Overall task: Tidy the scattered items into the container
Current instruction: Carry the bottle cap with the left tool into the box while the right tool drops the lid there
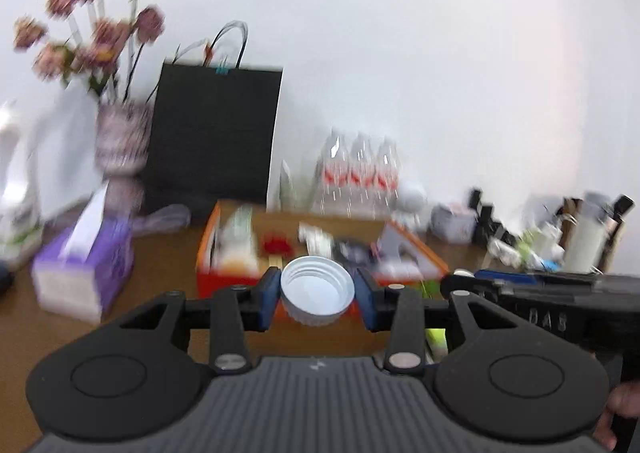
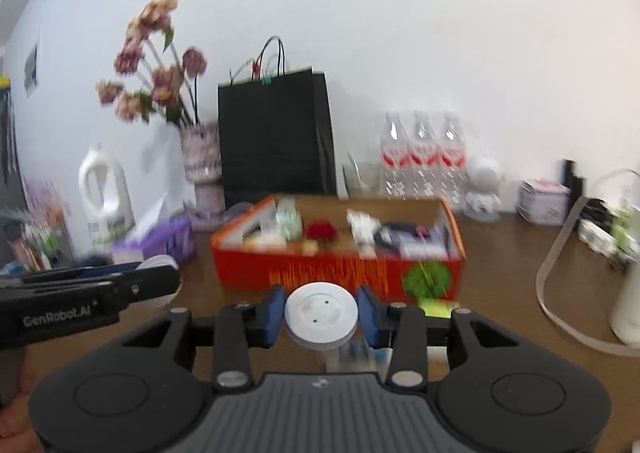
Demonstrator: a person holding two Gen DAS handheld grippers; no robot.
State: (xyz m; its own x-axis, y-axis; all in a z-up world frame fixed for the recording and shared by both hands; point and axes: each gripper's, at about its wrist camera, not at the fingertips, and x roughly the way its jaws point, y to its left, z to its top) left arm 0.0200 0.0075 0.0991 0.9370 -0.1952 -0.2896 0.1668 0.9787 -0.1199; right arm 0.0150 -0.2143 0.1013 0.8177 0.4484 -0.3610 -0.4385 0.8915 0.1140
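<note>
**Carrying Two Round Pieces Toward the Orange Box Dead Ahead**

Holding a load in each hand, the person has both grippers aimed at the same target. The left gripper pinches a white screw lid between its blue pads, the hollow, threaded side facing up. The right gripper is clamped on a flat white disc cap, its smooth top showing; something pale hangs below it, too blurred to name.

The orange box, open-topped and already partly filled with small items, stands on the brown table, straight in front of both grippers and a little below their line. Its long axis runs left to right across both views, so either hand meets its long near wall square on. In the left wrist view the box rim sits just beyond the lid; in the right wrist view the near wall lies just past the disc cap. Neither piece is over the opening yet.

The two grippers travel side by side, each showing at the edge of the other's view. I judge them about equally near, and the move to come is a short push forward over the near wall, then a release inside, taking care the two tools do not knock together
</note>
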